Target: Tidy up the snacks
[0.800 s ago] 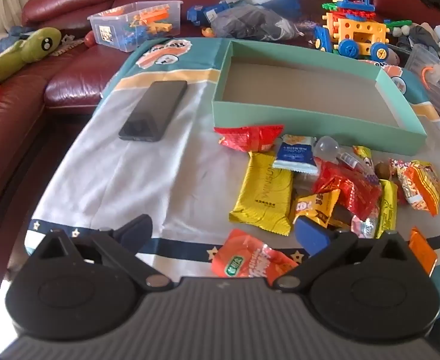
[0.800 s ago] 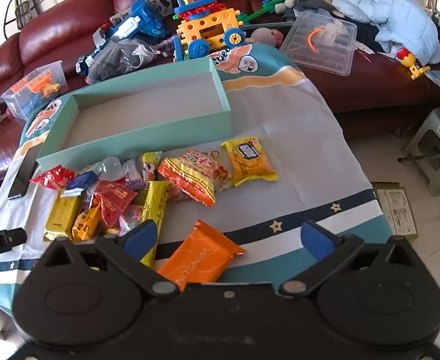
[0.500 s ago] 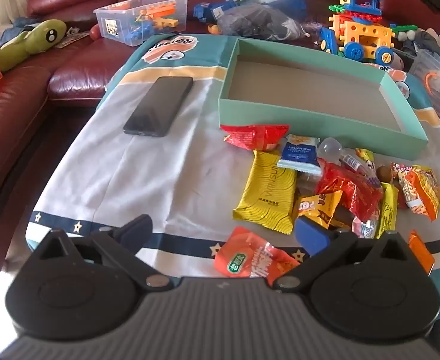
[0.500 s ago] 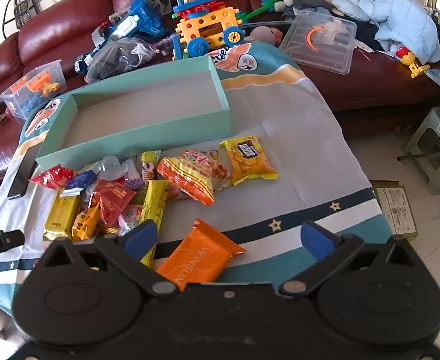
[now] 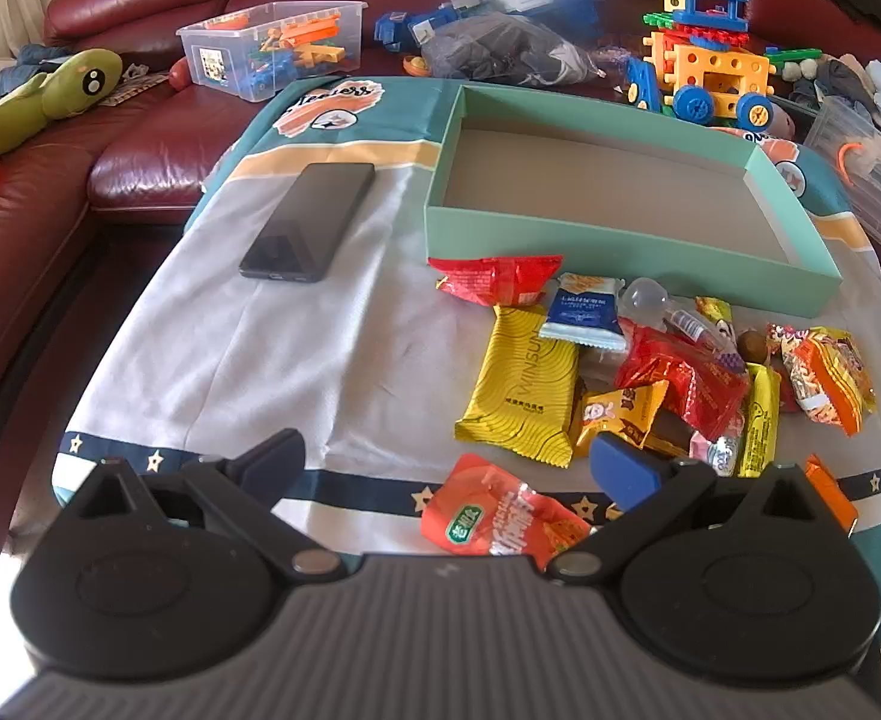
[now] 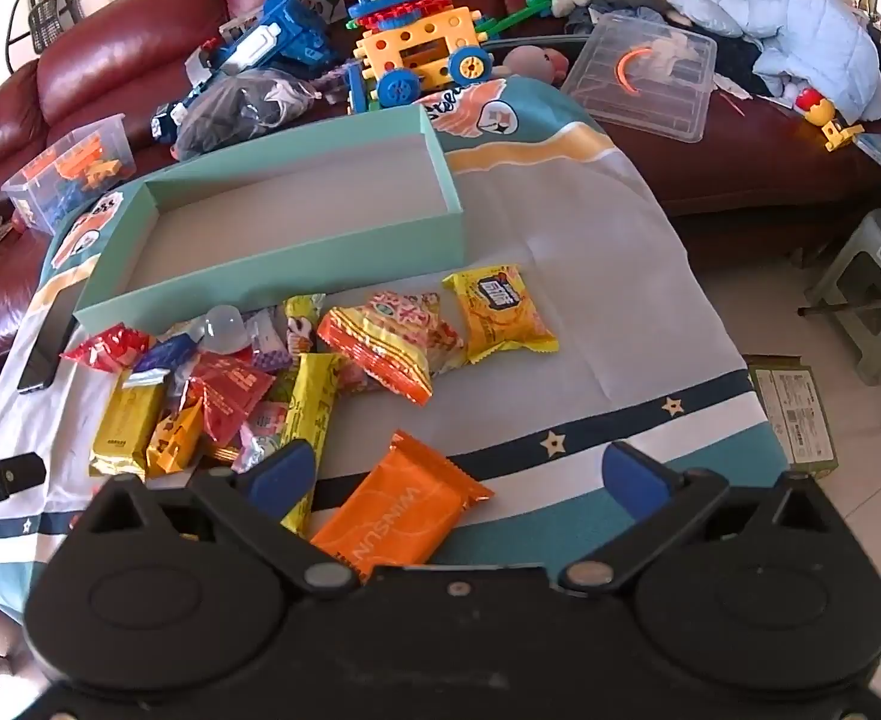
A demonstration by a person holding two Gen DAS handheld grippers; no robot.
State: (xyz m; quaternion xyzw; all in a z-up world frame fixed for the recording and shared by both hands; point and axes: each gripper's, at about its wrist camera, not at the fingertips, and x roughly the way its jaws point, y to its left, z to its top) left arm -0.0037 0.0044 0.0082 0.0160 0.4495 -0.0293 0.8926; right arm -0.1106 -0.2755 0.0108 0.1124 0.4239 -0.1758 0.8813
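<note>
surface: a table under a grey cloth [image 5: 296, 354] with teal, star-trimmed edges.
room: dark red leather sofa [image 5: 140, 12] behind, strewn with toys.
box: empty teal box [image 5: 620, 240] at the far side.
snacks: pile of snacks [image 5: 650, 372] just near of the box.
left gripper [image 5: 446, 468]: jaws wide, empty; red packet [image 5: 500, 522] lies between them.
right gripper [image 6: 458, 474]: jaws wide, empty; orange packet [image 6: 398, 504] between them.

Black bodies with round discs and silver screws are seen on the left gripper [image 5: 446, 462] and right gripper [image 6: 455, 474]; blue pads [image 6: 632, 474] are fitted.
</note>
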